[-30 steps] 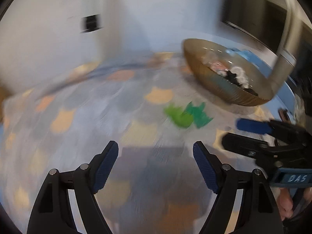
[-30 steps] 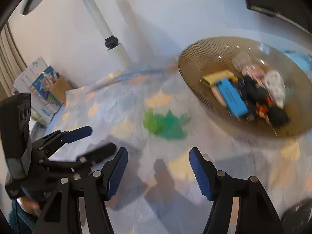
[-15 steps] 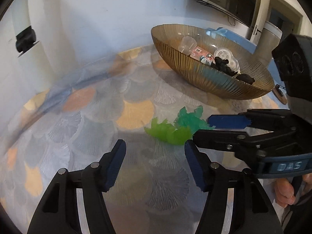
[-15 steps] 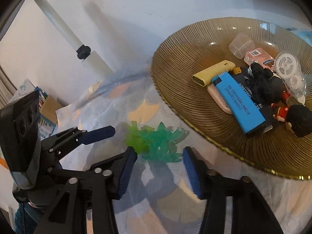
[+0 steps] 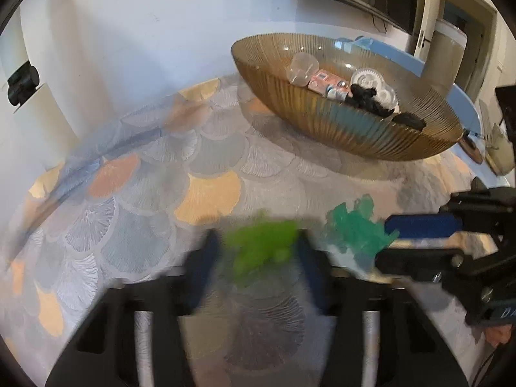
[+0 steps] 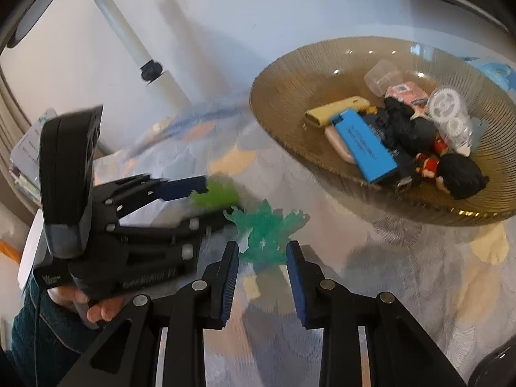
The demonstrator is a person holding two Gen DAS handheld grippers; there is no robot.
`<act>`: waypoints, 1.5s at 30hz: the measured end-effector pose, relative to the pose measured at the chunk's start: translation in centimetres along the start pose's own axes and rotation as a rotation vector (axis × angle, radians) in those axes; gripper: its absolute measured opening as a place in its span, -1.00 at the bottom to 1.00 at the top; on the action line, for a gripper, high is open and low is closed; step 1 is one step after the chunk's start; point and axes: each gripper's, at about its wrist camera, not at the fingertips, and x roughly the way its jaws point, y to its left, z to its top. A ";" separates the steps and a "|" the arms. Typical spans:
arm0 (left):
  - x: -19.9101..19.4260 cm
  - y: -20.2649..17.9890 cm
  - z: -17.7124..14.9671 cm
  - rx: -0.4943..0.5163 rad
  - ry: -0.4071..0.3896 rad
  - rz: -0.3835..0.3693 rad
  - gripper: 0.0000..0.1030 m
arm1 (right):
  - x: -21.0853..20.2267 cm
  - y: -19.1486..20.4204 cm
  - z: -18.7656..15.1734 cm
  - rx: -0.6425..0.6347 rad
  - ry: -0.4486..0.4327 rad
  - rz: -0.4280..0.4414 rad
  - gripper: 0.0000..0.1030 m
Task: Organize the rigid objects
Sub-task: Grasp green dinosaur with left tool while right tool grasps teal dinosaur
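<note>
The lime-green spiky plastic piece [image 5: 261, 242] is bracketed by the closing left gripper [image 5: 258, 258]; the teal translucent spiky piece [image 6: 264, 229] is clamped by the closing right gripper [image 6: 262, 251].

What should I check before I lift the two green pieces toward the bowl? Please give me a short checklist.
1. Light green piece sits inside the left gripper: ok. Its jaws have just been closing.
2. Left pads pressing on it: cannot tell, the view is blurred.
3. Teal piece sits inside the right gripper: ok. Its jaws have just been closing.
4. Right pads touching its sides: ok, as it looks.
5. The two pieces free of each other: cannot tell, they lie very close.
6. Free room in the bowl: ok, its left part is bare.
</note>
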 end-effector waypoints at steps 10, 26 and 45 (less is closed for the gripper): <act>-5.3 0.1 -4.3 -0.208 -0.019 0.151 -0.25 | -2.1 -0.1 -2.3 -0.030 0.054 0.024 -0.15; -9.8 -1.0 -10.7 -0.585 -0.084 0.401 -0.25 | -0.4 4.4 -3.4 -0.228 0.056 -0.011 -0.45; -10.1 -2.9 -11.9 -0.636 -0.107 0.506 -0.24 | 1.2 3.3 -1.9 -0.148 0.089 -0.011 0.25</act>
